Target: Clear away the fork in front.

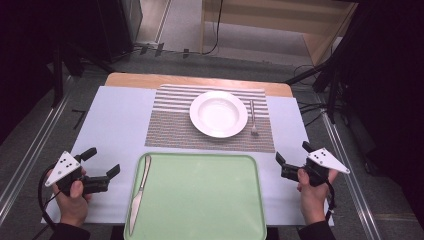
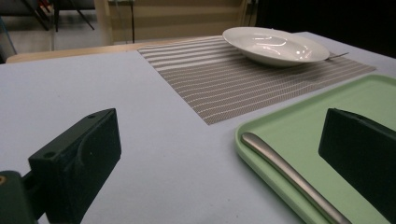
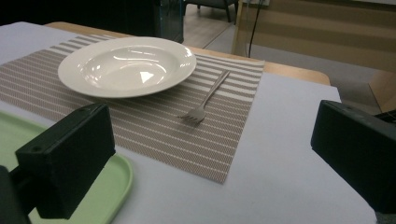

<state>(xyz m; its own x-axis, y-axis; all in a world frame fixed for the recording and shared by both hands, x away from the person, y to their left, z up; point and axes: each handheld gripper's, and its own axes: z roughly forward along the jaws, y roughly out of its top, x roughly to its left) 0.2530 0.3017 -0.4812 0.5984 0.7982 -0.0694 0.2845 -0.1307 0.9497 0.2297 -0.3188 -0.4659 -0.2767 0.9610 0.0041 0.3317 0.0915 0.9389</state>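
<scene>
A white deep plate [image 1: 218,114] [image 2: 275,44] [image 3: 126,65] sits on a grey striped placemat [image 1: 170,125] at the far middle of the table. A fork [image 1: 253,117] [image 3: 208,100] lies on the mat just right of the plate. Nearer me is a pale green tray [image 1: 200,200] [image 2: 299,126] with a table knife [image 1: 139,192] [image 2: 289,172] along its left edge. My left gripper [image 1: 103,161] [image 2: 219,140] stands open and empty left of the tray, low over the table. My right gripper [image 1: 292,152] [image 3: 212,140] is open and empty right of the tray, facing the fork.
A pale sheet [image 1: 115,120] covers the table, and a strip of wooden top [image 1: 130,79] shows at the far edge. Dark stands [image 1: 330,75] flank the table. A wooden frame [image 1: 280,20] stands on the floor beyond.
</scene>
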